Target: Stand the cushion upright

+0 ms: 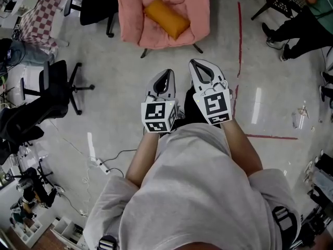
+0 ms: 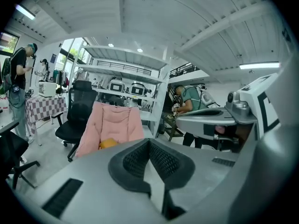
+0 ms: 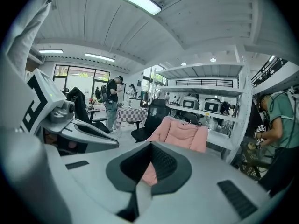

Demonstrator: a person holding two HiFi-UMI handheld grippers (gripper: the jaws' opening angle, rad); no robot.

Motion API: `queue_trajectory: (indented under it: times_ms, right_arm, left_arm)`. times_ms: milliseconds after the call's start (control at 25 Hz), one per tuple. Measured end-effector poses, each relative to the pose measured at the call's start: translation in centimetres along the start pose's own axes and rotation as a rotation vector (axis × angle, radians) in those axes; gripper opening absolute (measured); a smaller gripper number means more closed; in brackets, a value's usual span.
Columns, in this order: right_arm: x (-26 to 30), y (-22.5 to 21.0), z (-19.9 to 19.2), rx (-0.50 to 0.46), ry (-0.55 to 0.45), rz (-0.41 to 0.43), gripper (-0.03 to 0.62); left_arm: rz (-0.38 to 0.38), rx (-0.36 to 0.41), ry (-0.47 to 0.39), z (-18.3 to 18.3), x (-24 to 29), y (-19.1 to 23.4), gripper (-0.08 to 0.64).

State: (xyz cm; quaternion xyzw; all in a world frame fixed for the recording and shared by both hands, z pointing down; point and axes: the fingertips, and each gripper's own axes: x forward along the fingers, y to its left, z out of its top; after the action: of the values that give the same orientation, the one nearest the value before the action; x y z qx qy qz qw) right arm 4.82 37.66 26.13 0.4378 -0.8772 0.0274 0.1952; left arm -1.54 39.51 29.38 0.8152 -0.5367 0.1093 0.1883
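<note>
An orange cushion (image 1: 166, 17) lies flat and slantwise on the seat of a pink padded chair (image 1: 192, 9) at the top of the head view. My left gripper (image 1: 165, 75) and right gripper (image 1: 201, 63) are held side by side over the floor, well short of the chair. Both are shut with nothing between their jaws. In the left gripper view the pink chair (image 2: 114, 125) stands ahead with a corner of the cushion (image 2: 108, 143) showing just above my shut left gripper (image 2: 149, 143). The right gripper view shows the chair (image 3: 184, 134) beyond my shut right gripper (image 3: 152, 146); the cushion is hidden there.
A black office chair (image 1: 54, 95) stands at the left and another (image 1: 96, 4) beside the pink chair. A red tape line (image 1: 239, 35) runs along the floor on the right, near a seated person (image 1: 296, 30). A power strip with cable (image 1: 99, 165) lies at lower left. Shelving (image 3: 205, 104) is behind.
</note>
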Motion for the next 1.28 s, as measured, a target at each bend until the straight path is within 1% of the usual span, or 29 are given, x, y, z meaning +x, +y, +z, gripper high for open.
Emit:
queue_trajectory:
  times_ms: [120, 280, 520, 600, 760, 960, 1120, 1280]
  right_arm:
    - [1.8, -1.5, -0.6, 0.016, 0.014, -0.001, 0.008]
    - [4.2, -4.0, -1.8, 0.012, 0.049, 0.000, 0.008]
    - [7.7, -9.8, -5.1, 0.023, 0.105, 0.019, 0.008]
    - [9.1, -11.4, -6.2, 0.043, 0.130, 0.027, 0.008]
    - [12.3, -14.3, -7.7, 0.024, 0.162, 0.048, 0.008]
    - [14.7, -17.3, -11.1, 0.019, 0.209, 0.088, 0.008]
    - [16.6, -18.5, -13.8, 0.024, 0.244, 0.103, 0.008]
    - [18.6, -18.1, -16.1, 0.039, 0.277, 0.121, 0.008]
  left_arm:
    - [0.000, 0.002, 0.032, -0.2, 2.1, 0.8, 0.012]
    - [-0.002, 0.009, 0.079, -0.1, 5.6, 1.3, 0.012]
    - [-0.008, 0.022, 0.161, -0.3, 12.2, 0.7, 0.012]
    - [-0.004, 0.017, 0.185, -0.3, 14.2, 1.0, 0.012]
    - [0.021, 0.007, 0.231, -0.8, 18.0, 2.5, 0.012]
    - [0.070, -0.013, 0.275, -2.4, 22.1, 3.8, 0.012]
    - [0.100, -0.039, 0.302, -4.2, 24.6, 5.0, 0.012]
    - [0.098, -0.046, 0.325, -5.9, 26.6, 5.9, 0.012]
